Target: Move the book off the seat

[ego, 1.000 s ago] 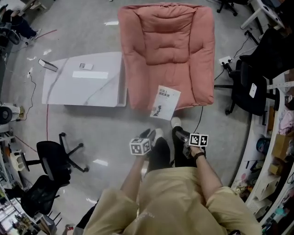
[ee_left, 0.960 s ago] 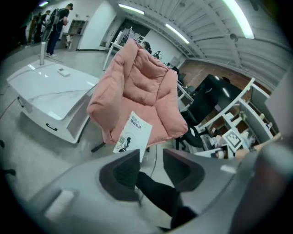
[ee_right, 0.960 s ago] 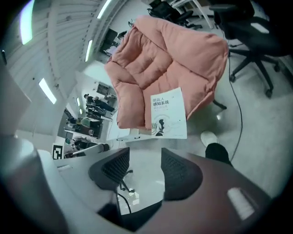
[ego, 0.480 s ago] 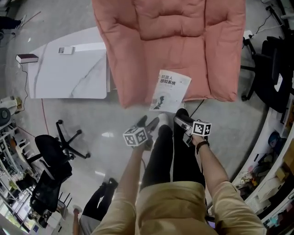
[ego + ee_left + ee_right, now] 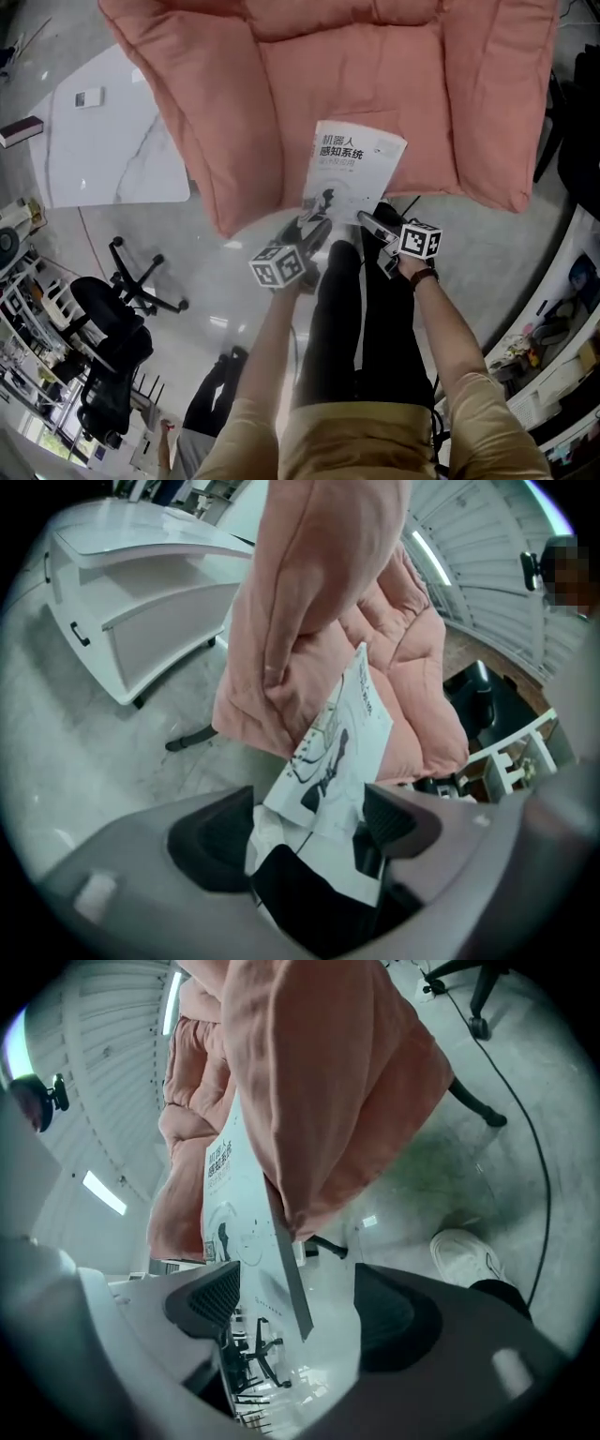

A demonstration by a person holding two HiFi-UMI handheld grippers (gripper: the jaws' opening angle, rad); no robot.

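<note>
A white book (image 5: 354,173) with a black figure on its cover lies on the front edge of the pink cushioned seat (image 5: 281,103) and overhangs it toward me. My left gripper (image 5: 314,230) is at the book's near left corner. Its jaws are opening, and in the left gripper view the book (image 5: 342,752) reaches down between them without the left gripper (image 5: 305,827) pressing on it. My right gripper (image 5: 375,223) is at the near right corner, jaws also opening. The book's edge (image 5: 239,1213) stands in the gap of the right gripper (image 5: 300,1312), apart from both pads.
A low white marble-look table (image 5: 112,141) stands left of the seat with a small device (image 5: 91,97) on it. A black office chair (image 5: 122,319) is at the lower left. My legs and a white shoe (image 5: 464,1255) are right below the grippers.
The view has closed in on the seat. Both grippers have moved forward to the book's near edge and their jaws have spread wide.
</note>
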